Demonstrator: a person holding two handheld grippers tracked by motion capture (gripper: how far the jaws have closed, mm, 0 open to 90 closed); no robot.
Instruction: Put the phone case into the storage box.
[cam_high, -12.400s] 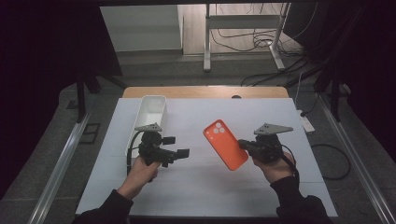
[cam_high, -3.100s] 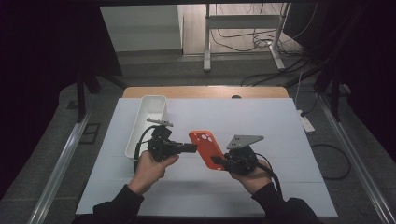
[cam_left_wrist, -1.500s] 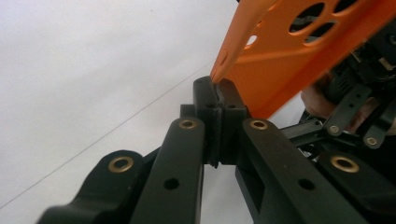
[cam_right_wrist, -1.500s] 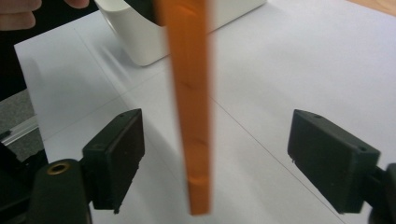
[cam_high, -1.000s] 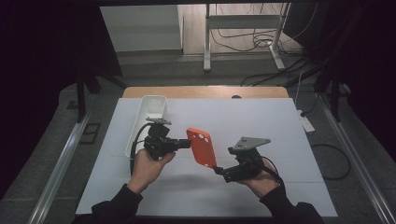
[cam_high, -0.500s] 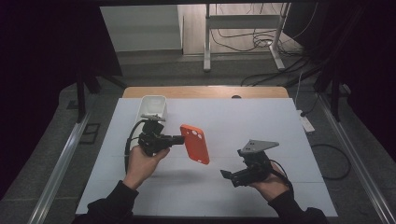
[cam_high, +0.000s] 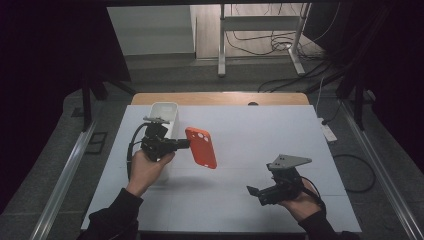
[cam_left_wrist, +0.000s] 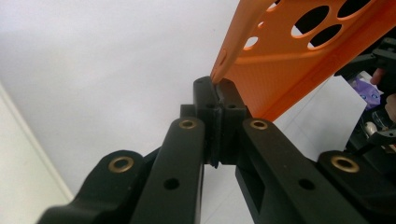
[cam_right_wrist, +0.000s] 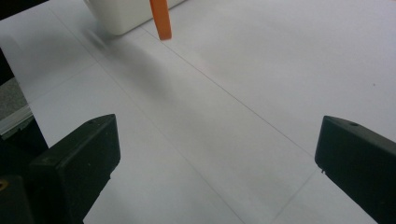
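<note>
The left gripper was clamped on one edge of the orange phone case, its jaws closed tight on the rim in the left gripper view. The case hung clear of the tabletop, projecting forward from the jaws with its camera cut-outs uppermost. The white bin stood just beside and behind that gripper (its interior could not be inspected from the high view).

The right gripper rested low near the tabletop's near edge, well apart from the case, with jaws spread wide and nothing between them; in the right gripper view the case's lower end showed far ahead, with the bin's corner beyond it.

Assessment: the case appeared to be in single-handed carry by the left gripper, the step in hand most probably being transport toward the bin. The next move would call for swinging the case back over the bin's opening, tilting it to fit within the walls, and only then releasing. The thin edge grip could let the case pivot or slip if moved abruptly.
</note>
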